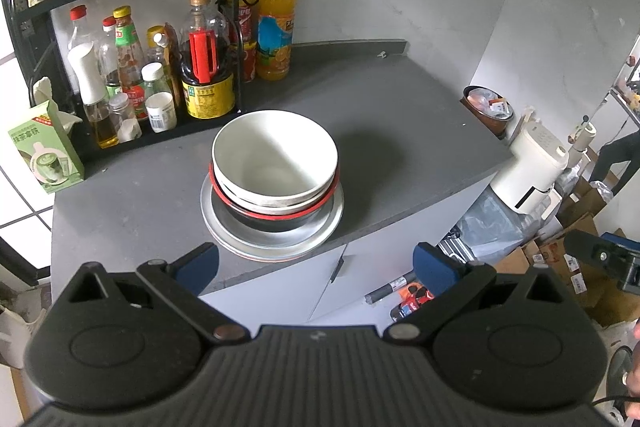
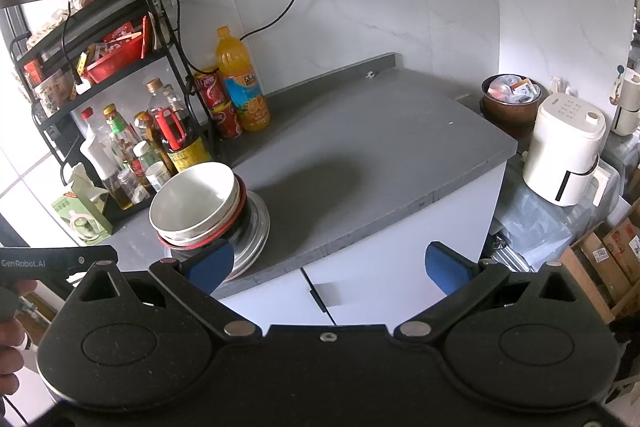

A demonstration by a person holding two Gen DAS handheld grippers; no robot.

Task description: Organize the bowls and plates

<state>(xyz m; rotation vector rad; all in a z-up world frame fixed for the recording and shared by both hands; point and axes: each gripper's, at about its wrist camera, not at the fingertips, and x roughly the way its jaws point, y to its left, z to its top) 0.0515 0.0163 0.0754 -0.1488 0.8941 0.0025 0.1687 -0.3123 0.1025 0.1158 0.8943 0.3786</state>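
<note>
Blue-padded left tool [image 1: 316,267] and right tool [image 2: 328,267] both spread wide, gripping nothing, hanging off the counter's [image 1: 400,131] front edge. Just beyond — white bowl [image 1: 276,155] nested in red-rimmed bowl [image 1: 276,217] on metal plates [image 1: 276,245], overhanging that edge. Any clumsy nudge could likely tip the stack — straight to the floor.

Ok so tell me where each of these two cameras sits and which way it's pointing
Left wrist: rides on the left tool, looking forward and down at the stack of bowls and plates near the counter's front edge; its own open blue fingers frame the bottom, and the right tool's tip shows at far right.
Right wrist: rides on the right tool, further right, facing the bare counter with the stack at lower left; its own open fingers and a hand show.
Shared: stack, counter, orange juice bottle, condiment rack.
</note>
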